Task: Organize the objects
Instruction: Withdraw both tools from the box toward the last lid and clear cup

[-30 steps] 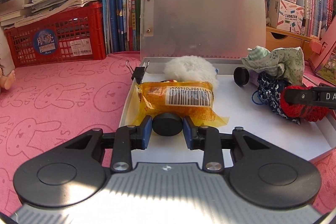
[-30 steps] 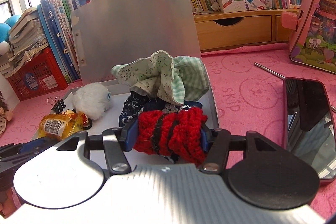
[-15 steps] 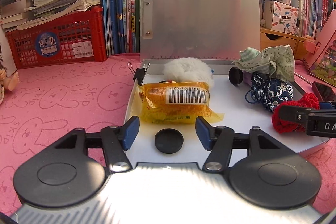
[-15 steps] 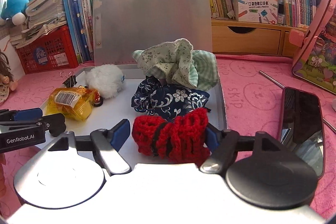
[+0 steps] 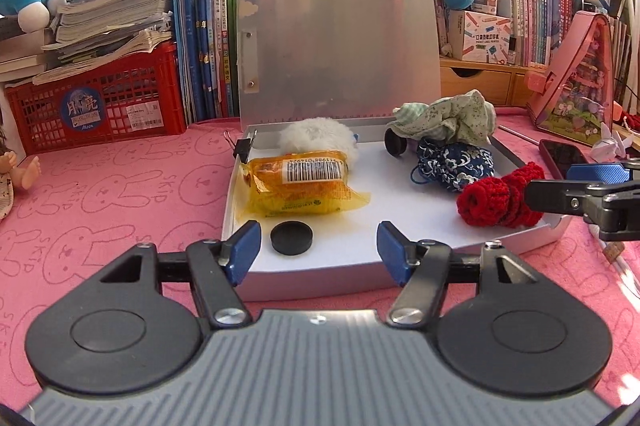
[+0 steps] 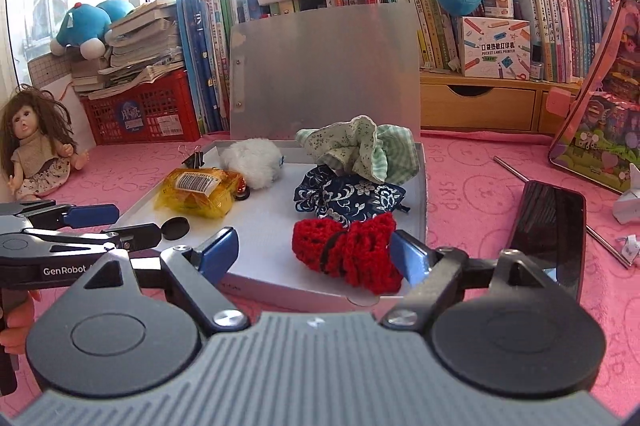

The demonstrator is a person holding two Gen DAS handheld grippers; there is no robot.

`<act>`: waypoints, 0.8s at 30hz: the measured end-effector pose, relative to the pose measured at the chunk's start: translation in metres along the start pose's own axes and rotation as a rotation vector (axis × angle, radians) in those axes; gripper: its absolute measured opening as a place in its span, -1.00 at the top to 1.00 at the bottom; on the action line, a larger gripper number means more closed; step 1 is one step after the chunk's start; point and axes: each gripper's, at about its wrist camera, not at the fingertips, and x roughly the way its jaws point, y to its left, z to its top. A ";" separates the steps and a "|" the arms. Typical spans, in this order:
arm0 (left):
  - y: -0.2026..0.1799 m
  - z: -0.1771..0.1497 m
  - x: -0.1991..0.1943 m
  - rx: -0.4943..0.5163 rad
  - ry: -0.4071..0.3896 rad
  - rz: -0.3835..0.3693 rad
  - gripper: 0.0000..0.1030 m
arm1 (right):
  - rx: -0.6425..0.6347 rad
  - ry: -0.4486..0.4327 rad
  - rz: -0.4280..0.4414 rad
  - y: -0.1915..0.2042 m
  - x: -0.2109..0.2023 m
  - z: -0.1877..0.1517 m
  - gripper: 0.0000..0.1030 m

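Left wrist view: left gripper (image 5: 318, 246) jaws opening, black disc (image 5: 291, 237) lying free in the tin tray (image 5: 280, 282). Right gripper (image 6: 314, 256) opening, red crocheted scrunchie (image 6: 346, 252) released, probably just deposited.

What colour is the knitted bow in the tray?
Red, with a dark band round its middle; the right wrist view shows it best.

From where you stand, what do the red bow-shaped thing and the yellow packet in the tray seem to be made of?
Red bow-shaped thing: looks like crocheted yarn, matte, with visible looped stitches. Yellow packet: probably thin plastic film, glossy and translucent, crinkled, with a printed barcode label.
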 end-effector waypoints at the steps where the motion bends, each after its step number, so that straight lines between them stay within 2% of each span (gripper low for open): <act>1: -0.001 -0.002 -0.006 0.005 -0.001 -0.009 -0.35 | -0.008 -0.002 0.001 0.001 -0.004 -0.003 -0.73; 6: -0.005 -0.020 -0.041 0.028 -0.031 -0.059 -0.38 | -0.044 -0.014 0.017 0.007 -0.029 -0.021 -0.75; 10: -0.006 -0.037 -0.067 0.049 -0.058 -0.104 -0.42 | -0.052 0.009 0.018 0.007 -0.039 -0.039 -0.76; 16: -0.010 -0.059 -0.091 0.050 -0.038 -0.155 -0.44 | -0.090 0.010 0.030 0.013 -0.058 -0.063 -0.76; 24: -0.027 -0.084 -0.105 0.103 0.002 -0.192 -0.45 | -0.184 0.019 0.094 0.027 -0.079 -0.084 -0.77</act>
